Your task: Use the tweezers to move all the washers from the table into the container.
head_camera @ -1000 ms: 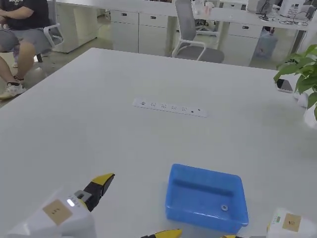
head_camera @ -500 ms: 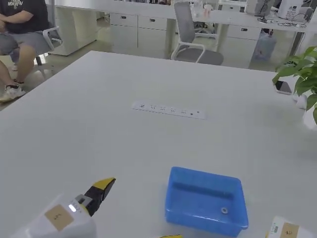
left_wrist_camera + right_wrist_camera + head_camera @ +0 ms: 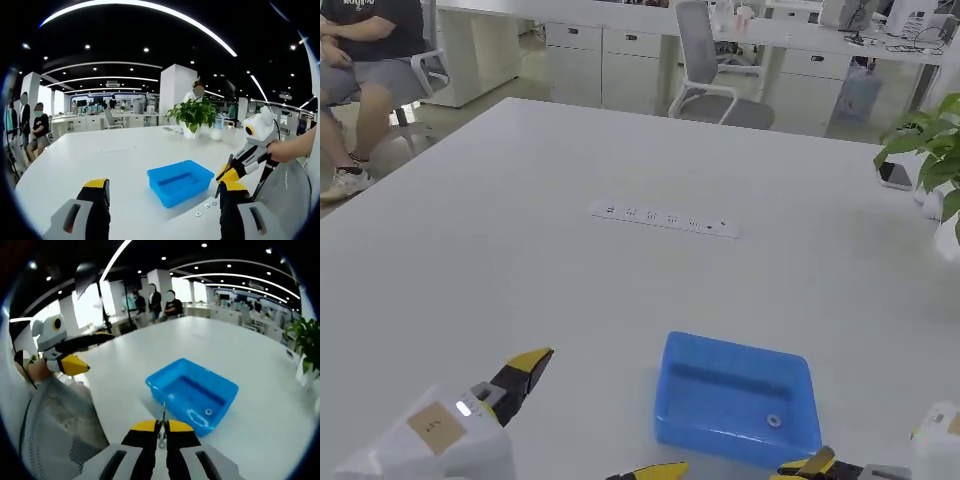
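Blue plastic marks the container (image 3: 730,437), which sits close to the near edge of the bench (image 3: 520,250). One washer (image 3: 775,421) lies on its floor towards the near right corner. More washers (image 3: 198,214) lie loose on the bench just beside the container, on the side nearest that edge, so the job looks only partly done.

The right gripper (image 3: 157,426) has its jaws clenched on the tweezers (image 3: 163,412), whose thin tips reach forward to about the container's near wall. Whether the tips carry a washer is too small to tell. The left gripper (image 3: 163,187) hangs off to the side with its jaws spread wide and nothing between them.

The step in hand seems to be the return for another washer. The next move calls for lowering the tweezer tips to one of the loose washers and closing them on its rim. A flat ring on a smooth bench will likely skate away from a poor pinch, so it wants a shallow angle and a gentle squeeze. Then comes a short lift over the near wall and a release inside.
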A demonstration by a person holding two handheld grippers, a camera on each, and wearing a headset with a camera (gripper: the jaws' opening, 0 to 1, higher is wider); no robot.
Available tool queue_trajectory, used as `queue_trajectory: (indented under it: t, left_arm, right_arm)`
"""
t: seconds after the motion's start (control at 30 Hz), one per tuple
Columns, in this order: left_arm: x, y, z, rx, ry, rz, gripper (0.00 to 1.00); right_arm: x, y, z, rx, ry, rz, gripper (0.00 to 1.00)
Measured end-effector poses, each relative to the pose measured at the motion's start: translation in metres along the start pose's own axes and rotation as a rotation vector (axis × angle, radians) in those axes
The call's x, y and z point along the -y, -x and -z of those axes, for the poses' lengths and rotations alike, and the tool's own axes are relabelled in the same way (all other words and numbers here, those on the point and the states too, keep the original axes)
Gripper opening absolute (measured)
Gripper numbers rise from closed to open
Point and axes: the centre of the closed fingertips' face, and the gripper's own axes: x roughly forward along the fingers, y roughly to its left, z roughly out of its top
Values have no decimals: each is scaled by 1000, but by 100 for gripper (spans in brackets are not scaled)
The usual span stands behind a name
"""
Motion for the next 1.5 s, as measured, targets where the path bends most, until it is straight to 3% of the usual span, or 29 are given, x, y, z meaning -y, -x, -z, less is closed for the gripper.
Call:
queue_trajectory:
  t: [0.43,0.8,1.17,1.5]
  left_arm:
    - [-1,1,0,0,1,-6,92]
    - [-2,1,0,2,1,-8,92]
    - [-4,2,0,6,7,-19,92]
    - [-5,2,0,3,8,-20,91]
  right_arm:
    - [14,18,-38,63,-40,9,3]
    - [37,7,-69,95,-42,17,3]
    - [43,-14,-75,72,-52,5,3]
    - [54,-28,-70,36,-36,11,3]
